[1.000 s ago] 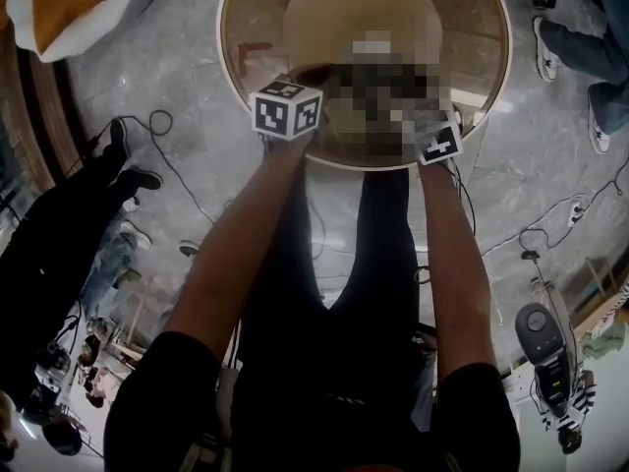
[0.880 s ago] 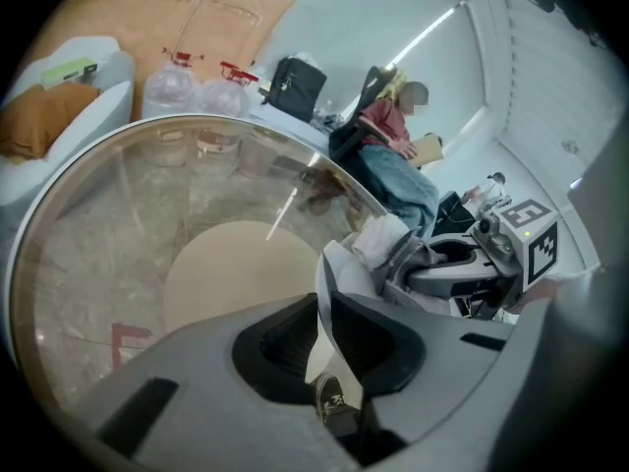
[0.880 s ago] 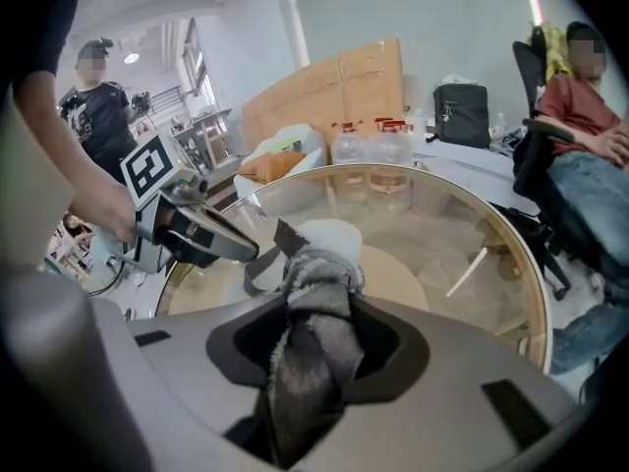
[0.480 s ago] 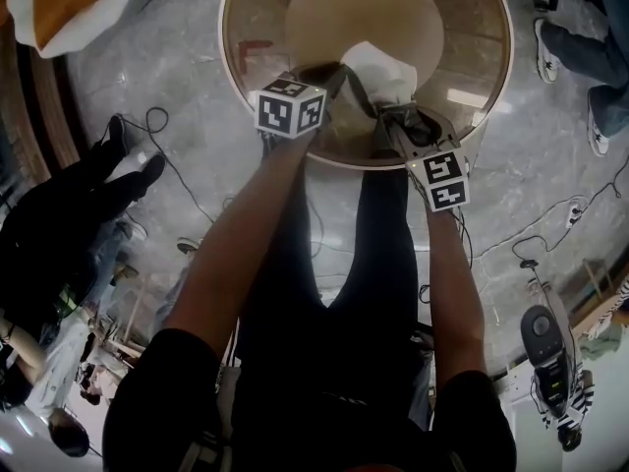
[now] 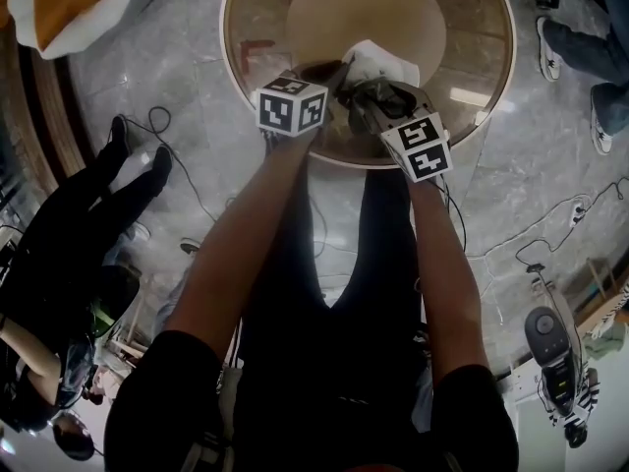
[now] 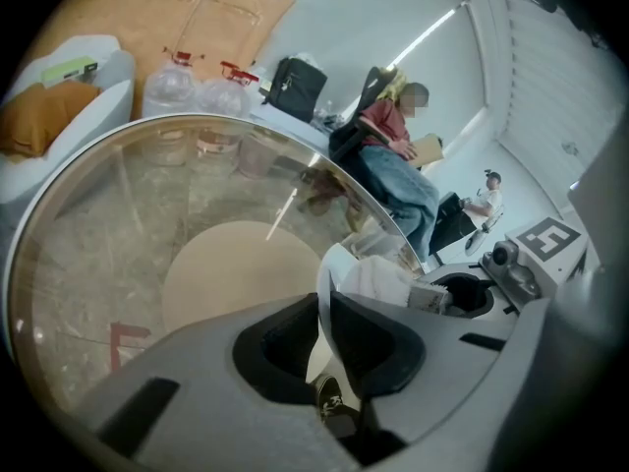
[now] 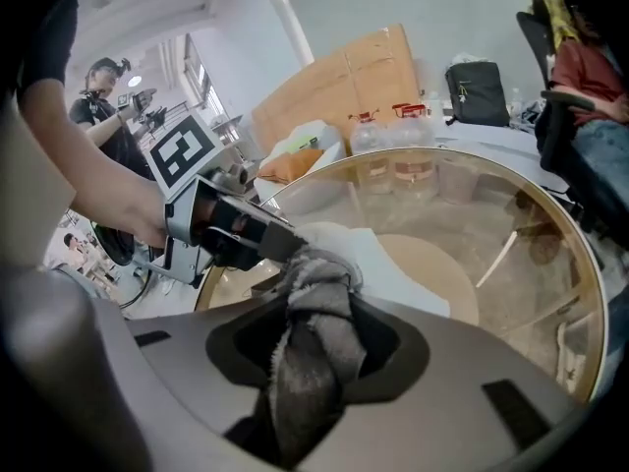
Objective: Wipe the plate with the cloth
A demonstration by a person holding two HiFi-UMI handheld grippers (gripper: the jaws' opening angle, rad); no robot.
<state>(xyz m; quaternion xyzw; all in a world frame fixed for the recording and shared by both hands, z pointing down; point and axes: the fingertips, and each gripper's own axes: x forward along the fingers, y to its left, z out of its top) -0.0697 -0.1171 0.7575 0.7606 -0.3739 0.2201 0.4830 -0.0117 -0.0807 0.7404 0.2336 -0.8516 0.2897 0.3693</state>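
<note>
Nearest us, the right gripper point(image 7: 314, 318) is clamped on a bunched grey cloth point(image 7: 316, 264). The cloth's far end meets the white plate point(image 7: 403, 264) just beside the tip of the left gripper point(image 6: 322, 308). That gripper is pinched on the plate's near rim and holds it tilted over the glass worktop point(image 5: 472, 28), face turned toward the cloth. We judge the wipe must run right and farther off across that open face, away from the pinched rim.
</note>
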